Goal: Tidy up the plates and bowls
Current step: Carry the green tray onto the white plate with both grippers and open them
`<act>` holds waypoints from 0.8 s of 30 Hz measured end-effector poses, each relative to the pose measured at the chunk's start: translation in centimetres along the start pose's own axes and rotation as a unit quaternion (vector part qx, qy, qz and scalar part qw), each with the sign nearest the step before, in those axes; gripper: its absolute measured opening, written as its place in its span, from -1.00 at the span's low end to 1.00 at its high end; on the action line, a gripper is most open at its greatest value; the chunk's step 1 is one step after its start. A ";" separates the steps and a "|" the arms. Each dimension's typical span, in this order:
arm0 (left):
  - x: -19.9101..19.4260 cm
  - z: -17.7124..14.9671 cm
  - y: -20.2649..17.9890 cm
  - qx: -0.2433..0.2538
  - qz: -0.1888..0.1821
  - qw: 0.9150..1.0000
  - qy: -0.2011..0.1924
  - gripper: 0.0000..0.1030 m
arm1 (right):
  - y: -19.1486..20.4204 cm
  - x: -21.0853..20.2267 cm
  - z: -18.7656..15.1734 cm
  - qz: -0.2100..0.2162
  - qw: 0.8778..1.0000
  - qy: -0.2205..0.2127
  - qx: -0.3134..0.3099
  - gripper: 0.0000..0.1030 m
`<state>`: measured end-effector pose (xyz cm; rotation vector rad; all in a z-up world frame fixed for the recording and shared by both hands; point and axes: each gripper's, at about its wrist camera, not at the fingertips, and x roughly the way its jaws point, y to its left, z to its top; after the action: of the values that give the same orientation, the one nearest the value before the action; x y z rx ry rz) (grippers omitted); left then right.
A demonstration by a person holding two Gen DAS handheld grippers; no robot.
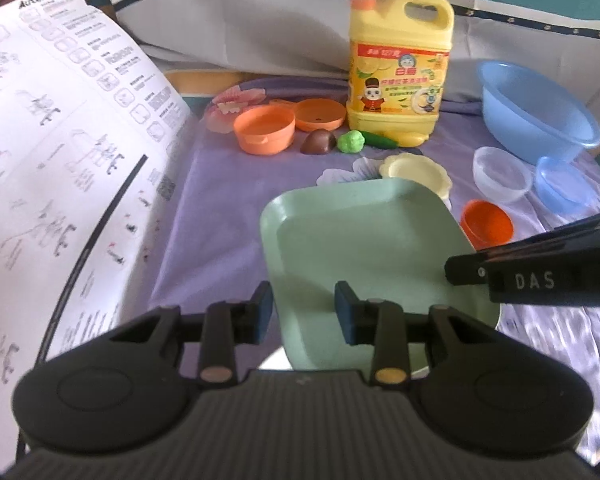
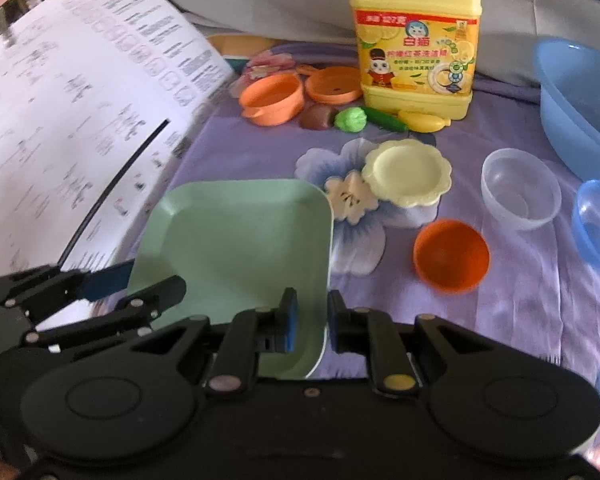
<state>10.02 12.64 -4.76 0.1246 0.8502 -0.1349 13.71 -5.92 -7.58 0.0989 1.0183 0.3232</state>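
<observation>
A pale green square plate (image 1: 364,248) (image 2: 236,240) sits near me over the purple cloth. My left gripper (image 1: 304,312) is open, its jaws astride the plate's left rim. My right gripper (image 2: 312,316) is nearly closed around the plate's right rim; contact is unclear. Behind the plate lie a yellow scalloped plate (image 1: 418,172) (image 2: 408,172), an orange bowl (image 1: 486,226) (image 2: 452,256), a clear bowl (image 1: 500,178) (image 2: 520,188), a small blue bowl (image 1: 562,190) (image 2: 598,224) and a large blue basin (image 1: 536,108) (image 2: 580,100).
A yellow detergent jug (image 1: 400,68) (image 2: 416,36) stands at the back. In front of it are an orange toy pot (image 1: 264,128) (image 2: 274,98), its lid (image 1: 320,114) and toy food (image 1: 352,140). A large printed sheet (image 1: 60,160) (image 2: 80,120) rises on the left.
</observation>
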 end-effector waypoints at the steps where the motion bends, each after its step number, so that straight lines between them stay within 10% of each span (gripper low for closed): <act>1: -0.5 -0.4 0.1 0.001 0.000 1.000 -0.001 -0.36 | 0.4 -0.6 -0.6 0.001 1.000 -0.001 -0.004 -0.68; 24: -2.1 -8.5 1.5 0.030 -0.013 0.999 0.041 -0.35 | 5.0 -0.7 -9.8 -0.017 0.998 0.048 -0.026 -0.68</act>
<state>2.57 15.69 -8.63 0.1770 0.9309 -0.1816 3.95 -2.04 -11.02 0.0200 1.1053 0.3257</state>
